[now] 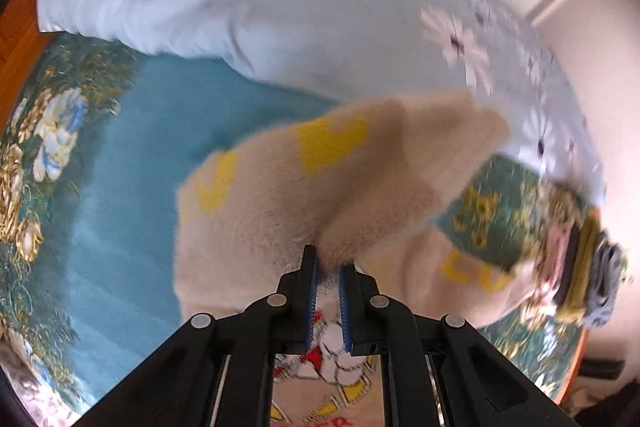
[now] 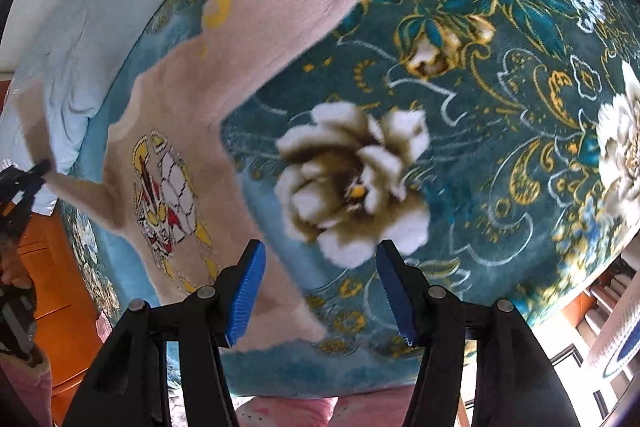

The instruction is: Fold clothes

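A beige fleece sweater (image 2: 168, 131) with yellow letters and a cartoon print lies spread on a teal floral blanket (image 2: 460, 107). In the left wrist view my left gripper (image 1: 328, 267) is shut on a sleeve of the beige sweater (image 1: 320, 187), and the sleeve hangs lifted over the body of the garment. That same gripper shows at the far left edge of the right wrist view, pinching the sleeve tip (image 2: 44, 167). My right gripper (image 2: 320, 287) is open above the blanket, just right of the sweater's hem, with nothing between its fingers.
A pale blue quilt with white flowers (image 1: 280, 7) is bunched along the far side of the bed. A small pile of folded clothes (image 1: 576, 267) sits at the blanket's edge. Orange wooden furniture (image 2: 60, 287) stands beside the bed. A pink cloth (image 2: 288, 411) lies below my right gripper.
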Available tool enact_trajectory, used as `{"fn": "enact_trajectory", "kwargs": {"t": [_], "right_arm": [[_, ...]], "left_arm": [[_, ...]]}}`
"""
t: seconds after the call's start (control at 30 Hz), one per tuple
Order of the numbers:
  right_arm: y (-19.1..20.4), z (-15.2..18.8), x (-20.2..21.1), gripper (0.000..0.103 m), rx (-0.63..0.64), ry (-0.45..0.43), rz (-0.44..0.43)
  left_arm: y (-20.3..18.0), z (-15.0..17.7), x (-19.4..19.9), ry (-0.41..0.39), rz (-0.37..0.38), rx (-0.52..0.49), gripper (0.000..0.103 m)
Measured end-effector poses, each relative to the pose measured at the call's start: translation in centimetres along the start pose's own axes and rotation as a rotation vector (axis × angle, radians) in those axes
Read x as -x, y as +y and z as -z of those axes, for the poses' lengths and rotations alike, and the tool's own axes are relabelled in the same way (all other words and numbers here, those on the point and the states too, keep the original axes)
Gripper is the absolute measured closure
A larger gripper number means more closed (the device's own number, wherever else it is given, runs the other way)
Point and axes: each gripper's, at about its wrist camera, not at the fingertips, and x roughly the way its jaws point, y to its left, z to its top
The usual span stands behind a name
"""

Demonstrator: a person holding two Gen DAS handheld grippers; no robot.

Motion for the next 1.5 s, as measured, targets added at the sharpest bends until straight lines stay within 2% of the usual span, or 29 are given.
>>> {"fn": "enact_trajectory", "kwargs": {"t": [0.17,0.27,0.47,0.57,0.67,0.83,1.0,1.23,1.27,1.33,1.43,1.47,1.5], "right_arm": [[-2.9,-2.0,-0.3,0.044,-0.033,-0.003,-0.025],[-4.2,-3.3,-0.5,0.044,-0.066,-0.012,-0.058],[-5.0,-7.0,-1.2,0.044,-0.093,-0.024,-0.143],[-5.4,-9.2,-1.7,0.044,-0.131,-0.038,-0.182],[-5.8,-11.7,-2.0,0.044,-0.166,-0.067,-0.196],[-6.1,-16.2,-3.0,0.044,-0.207,-0.111,-0.181],[-5.3,-20.3,-4.4,0.044,-0.168,-0.120,-0.110],[-4.5,-22.5,-6.2,0.043,-0.182,-0.115,-0.025],[-4.3,-22.4,-6.1,0.045,-0.196,-0.124,-0.014],[-4.1,-22.3,-6.1,0.056,-0.218,-0.135,-0.001],[-3.4,-22.2,-5.9,0.077,-0.218,-0.138,-0.011],[-3.0,-22.2,-5.8,0.089,-0.207,-0.136,-0.018],[-2.7,-22.3,-5.6,0.092,-0.196,-0.134,-0.025]], "left_arm": [[-5.1,2.0,-3.5,0.088,-0.078,-0.051,0.093],[-6.6,2.3,-5.0,0.123,-0.119,-0.062,0.092],[-8.3,3.1,-7.1,0.236,-0.126,-0.063,0.086],[-6.8,3.7,-6.6,0.260,-0.090,-0.011,0.082],[-4.2,4.1,-5.6,0.268,-0.014,0.111,0.062],[-1.8,3.8,-3.7,0.239,0.020,0.192,0.057],[-0.5,3.9,-2.2,0.227,0.046,0.247,0.055],[2.9,5.8,-0.9,0.232,0.041,0.338,0.052],[3.5,6.1,-0.8,0.235,0.039,0.355,0.052],[4.4,6.6,-0.8,0.244,0.033,0.382,0.052],[5.6,7.5,-0.7,0.257,0.037,0.419,0.052],[5.8,7.7,-0.6,0.262,0.043,0.428,0.052],[6.0,8.0,-0.5,0.266,0.049,0.436,0.052]]}}
